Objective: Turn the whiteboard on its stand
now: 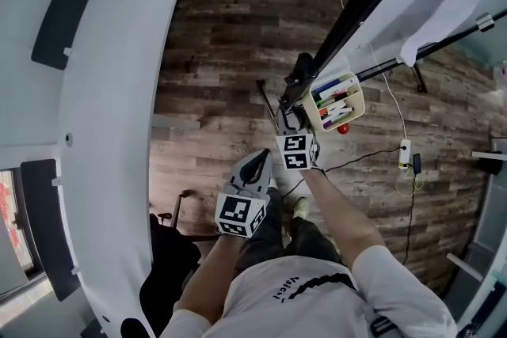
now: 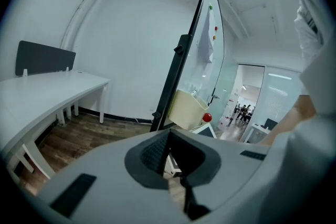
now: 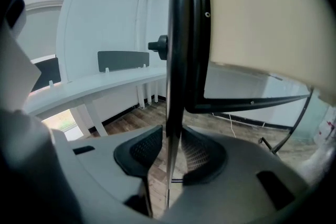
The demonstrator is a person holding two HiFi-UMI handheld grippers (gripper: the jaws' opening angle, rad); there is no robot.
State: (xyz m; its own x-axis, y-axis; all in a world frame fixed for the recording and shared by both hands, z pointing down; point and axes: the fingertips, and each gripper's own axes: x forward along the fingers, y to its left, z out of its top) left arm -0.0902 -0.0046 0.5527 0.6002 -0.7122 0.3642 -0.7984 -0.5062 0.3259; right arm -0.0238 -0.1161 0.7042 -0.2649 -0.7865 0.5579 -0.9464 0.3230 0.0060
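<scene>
The whiteboard stands edge-on before me, its black frame running from the upper right down toward my hands. A cream tray with markers hangs on it, with a red ball beside. My right gripper is shut on the whiteboard's lower edge; in the right gripper view the thin edge passes between the two pads of the right gripper. My left gripper hovers just behind, shut and holding nothing. In the left gripper view, the left gripper points at the whiteboard and tray.
A curved white desk with dark divider panels sweeps along the left. The stand's black legs spread on the wood floor at right. A power strip with its cable lies on the floor. A black chair sits at my lower left.
</scene>
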